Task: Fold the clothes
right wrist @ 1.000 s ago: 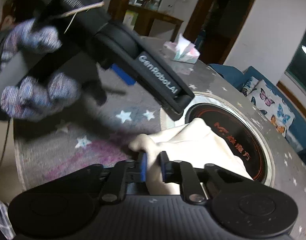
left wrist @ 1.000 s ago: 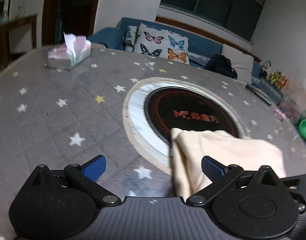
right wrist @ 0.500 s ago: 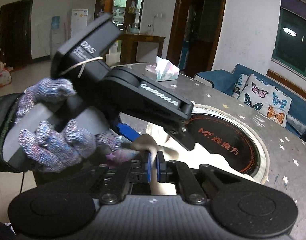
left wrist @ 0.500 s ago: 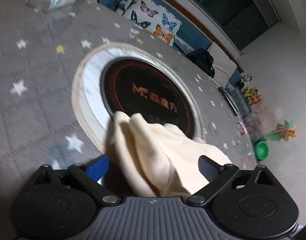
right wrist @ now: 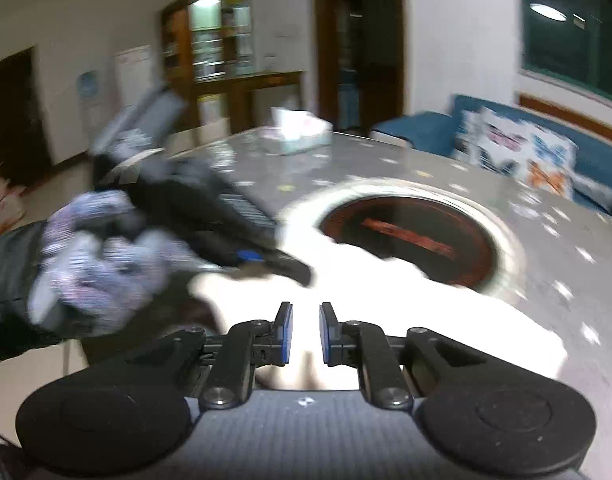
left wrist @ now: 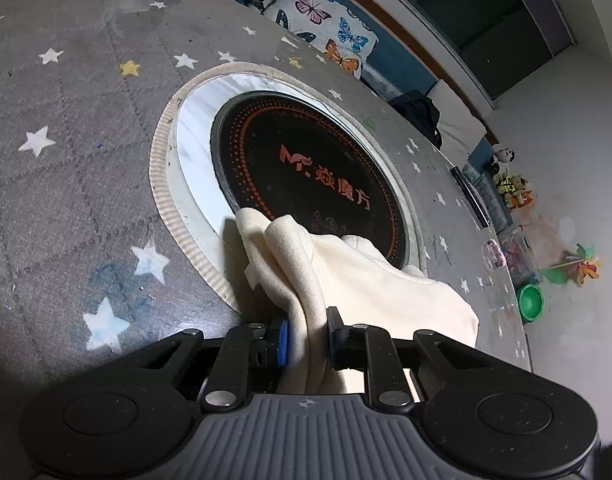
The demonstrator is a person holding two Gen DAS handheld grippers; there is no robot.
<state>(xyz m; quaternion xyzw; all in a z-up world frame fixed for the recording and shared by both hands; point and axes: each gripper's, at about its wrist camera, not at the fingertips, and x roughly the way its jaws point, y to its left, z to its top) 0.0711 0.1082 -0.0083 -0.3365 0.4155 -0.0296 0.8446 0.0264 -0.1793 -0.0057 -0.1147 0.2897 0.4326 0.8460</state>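
Now, garment: cream cloth (left wrist: 369, 280) soft, light, bunched on worktop (left wrist: 66, 160).
Left tongs (left wrist: 306, 338): closed on a thick fold.
Right tongs (right wrist: 304, 332): narrowly apart, cloth between, grip unclear.
Hold: edges, corners.

Both grippers black plastic w/ ribbed grey body: left gripper (left wrist: 306, 334), right gripper (right wrist: 305, 334). Blue pads on fingers (left wrist: 282, 337), silver screws at linkage pivots, round black discs either side. Left hand (right wrist: 94, 256) in speckled purple-white knit glove, dark sleeve (right wrist: 6, 292), blurred
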